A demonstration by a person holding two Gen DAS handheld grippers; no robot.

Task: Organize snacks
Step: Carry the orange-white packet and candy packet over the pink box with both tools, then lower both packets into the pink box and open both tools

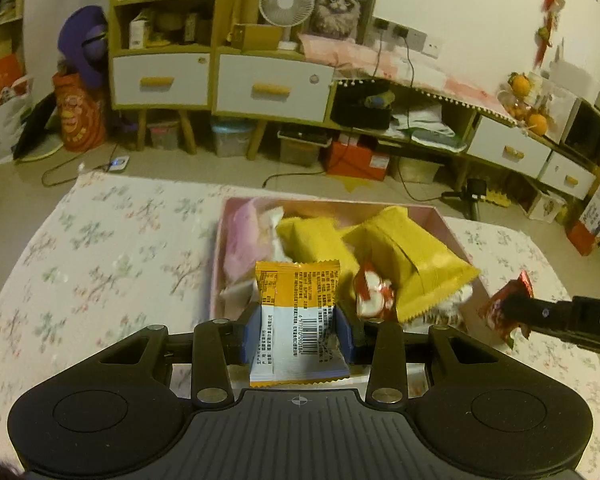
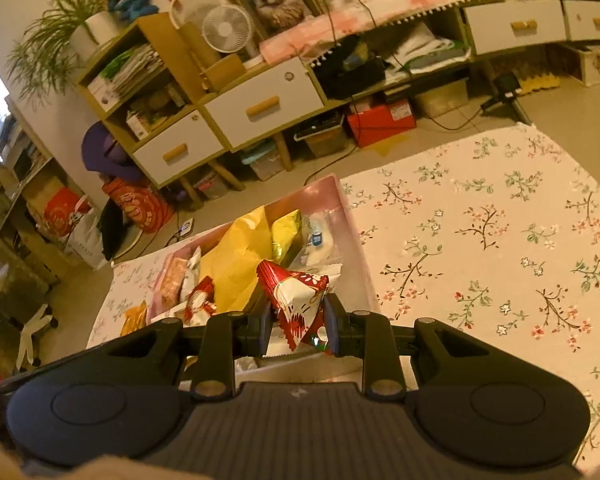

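Looking along the left gripper (image 1: 298, 334), its pads pinch an orange-and-white packet (image 1: 298, 320) held just above the near edge of the pink box (image 1: 450, 228); the packet's long axis runs away from the camera, orange end toward the box, barcoded white end back toward the handle. The box already holds two yellow bags (image 1: 404, 264), a pink pack and a small red-and-white wrapper, so sorting looks well under way, with this packet not yet dropped in. At the right edge the right gripper's finger carries a red snack (image 1: 508, 304) beside the box. Turning to the right wrist view, the right gripper (image 2: 296, 330) is clamped on that red snack (image 2: 296, 300), a triangular pack whose point tilts up and left over the box; the flowered cloth (image 2: 500, 240) to the right shows no snacks, so little seems left
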